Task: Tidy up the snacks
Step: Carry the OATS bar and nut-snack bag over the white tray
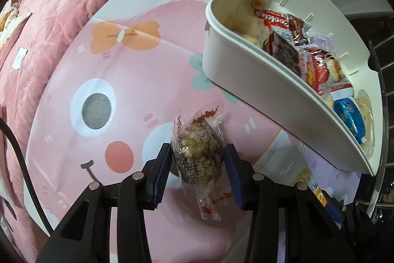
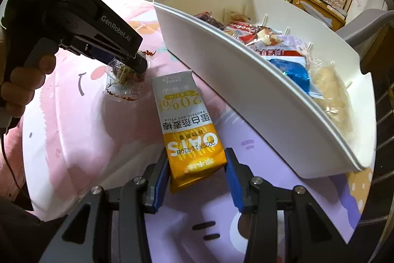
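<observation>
both grippers straddle loose snacks, jaws parted, neither clamped.
left gripper flanks clear-wrapped snack; right gripper flanks oat bar; slick wrappers may slip short of white bin.

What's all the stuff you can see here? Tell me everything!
Clear-wrapped snack: one, brown inside, on the sheet between the left tongs' fingers.
Oat bar packet: one, white and yellow, on the sheet between the right tongs' fingers.
Bin: one, white, beside both snacks, holding many wrapped snacks.
Blue snack pack: one, inside the bin.
Cartoon sheet: one, mostly pink, under everything.
Pink blanket: one, left of the sheet.
Left tongs: black, blue pads, open.
Right tongs: black, blue pads, open.
</observation>
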The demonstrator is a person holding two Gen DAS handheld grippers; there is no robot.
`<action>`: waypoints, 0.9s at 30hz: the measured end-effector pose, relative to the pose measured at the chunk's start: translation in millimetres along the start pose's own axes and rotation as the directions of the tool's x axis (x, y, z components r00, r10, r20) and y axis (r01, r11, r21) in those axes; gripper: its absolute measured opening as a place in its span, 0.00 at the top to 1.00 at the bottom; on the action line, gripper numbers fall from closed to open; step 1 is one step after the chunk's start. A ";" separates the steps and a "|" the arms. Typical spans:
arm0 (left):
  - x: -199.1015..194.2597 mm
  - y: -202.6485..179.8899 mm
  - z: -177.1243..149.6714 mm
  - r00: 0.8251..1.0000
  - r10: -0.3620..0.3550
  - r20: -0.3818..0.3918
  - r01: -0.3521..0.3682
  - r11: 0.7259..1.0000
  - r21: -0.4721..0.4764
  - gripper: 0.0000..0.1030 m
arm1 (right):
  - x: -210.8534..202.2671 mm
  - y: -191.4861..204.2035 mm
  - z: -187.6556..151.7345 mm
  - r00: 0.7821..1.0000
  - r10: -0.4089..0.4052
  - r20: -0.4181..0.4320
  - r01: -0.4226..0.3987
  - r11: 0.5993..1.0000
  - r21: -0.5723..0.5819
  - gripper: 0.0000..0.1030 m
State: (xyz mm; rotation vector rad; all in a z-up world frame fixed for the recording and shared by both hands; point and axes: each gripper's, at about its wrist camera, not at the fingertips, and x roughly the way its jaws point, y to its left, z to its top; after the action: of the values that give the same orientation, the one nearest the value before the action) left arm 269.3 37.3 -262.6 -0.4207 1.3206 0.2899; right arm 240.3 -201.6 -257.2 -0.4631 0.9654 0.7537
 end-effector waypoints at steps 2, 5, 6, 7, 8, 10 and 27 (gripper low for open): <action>-9.6 1.4 -4.0 1.000 -0.004 0.008 0.003 1.000 0.012 0.59 | -6.6 2.2 1.6 1.000 -0.002 0.007 0.002 1.000 0.000 0.58; -22.9 1.3 -8.0 1.000 -0.008 0.017 0.007 0.999 0.032 0.59 | -20.3 5.9 3.7 1.000 -0.002 0.024 0.002 1.000 0.001 0.58; -27.8 1.1 -8.2 1.000 -0.008 0.015 0.007 0.999 0.036 0.59 | -25.7 7.5 4.5 0.999 -0.004 0.033 0.004 1.000 0.001 0.58; -32.4 1.4 -8.8 1.000 -0.008 0.007 0.008 0.999 0.037 0.59 | -30.9 8.9 5.6 0.999 -0.006 0.042 0.006 1.000 0.003 0.58; -36.1 1.2 -8.7 1.000 -0.008 -0.001 0.008 0.999 0.036 0.59 | -36.1 9.3 6.8 0.999 -0.006 0.050 0.006 1.000 0.007 0.58; -46.9 2.1 -7.9 1.000 -0.017 -0.014 0.017 0.999 0.033 0.59 | -45.6 9.7 9.3 0.998 -0.006 0.069 0.005 1.000 0.018 0.58; -111.5 -57.6 38.1 0.996 -0.082 0.033 0.074 0.976 0.203 0.59 | -90.6 -46.6 45.3 0.974 -0.126 0.190 0.077 0.967 0.244 0.58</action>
State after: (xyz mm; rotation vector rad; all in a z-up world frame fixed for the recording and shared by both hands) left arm 302.0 7.0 -139.3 -0.2926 1.2759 0.0969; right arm 268.8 -235.5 -154.9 -0.2209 0.8195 0.5719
